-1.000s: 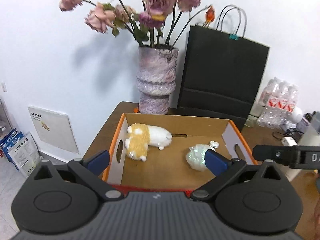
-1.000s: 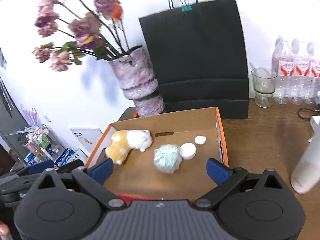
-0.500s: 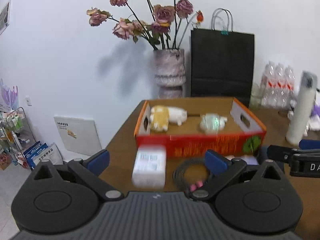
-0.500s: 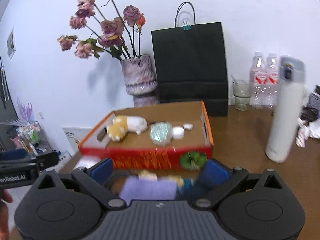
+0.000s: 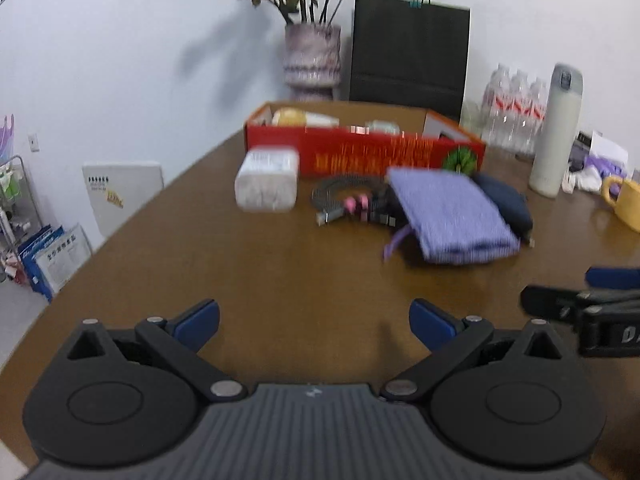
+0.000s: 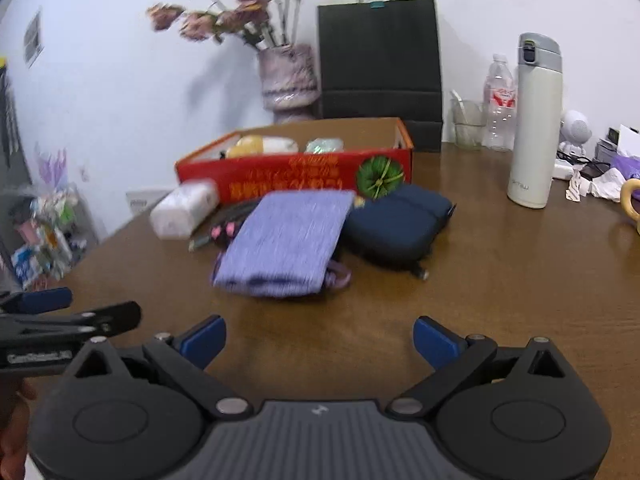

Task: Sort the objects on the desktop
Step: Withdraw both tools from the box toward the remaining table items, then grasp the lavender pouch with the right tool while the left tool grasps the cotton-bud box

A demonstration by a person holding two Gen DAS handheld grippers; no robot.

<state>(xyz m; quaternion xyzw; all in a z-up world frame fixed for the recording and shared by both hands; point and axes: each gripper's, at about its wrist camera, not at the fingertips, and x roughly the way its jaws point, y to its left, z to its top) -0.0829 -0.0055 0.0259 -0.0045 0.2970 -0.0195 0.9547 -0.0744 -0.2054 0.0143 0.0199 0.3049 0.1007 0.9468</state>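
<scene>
Both our grippers hover empty, fingers spread wide.
Ahead of our left gripper (image 5: 315,322) and right gripper (image 6: 319,338), yellow print on the red box (image 6: 296,179) blurs unreadable.

Glossy wooden table (image 5: 260,272), knitted cloth pouch (image 6: 286,236), printed cardboard box (image 6: 296,180).

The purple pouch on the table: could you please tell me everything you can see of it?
The purple pouch is a soft, flat fabric bag, lilac with a fine heathered weave, lying on the brown table in front of the red box. A purple drawstring trails from its near end. It overlaps the coiled cable and rests against the navy case. Neither gripper touches it.
</scene>
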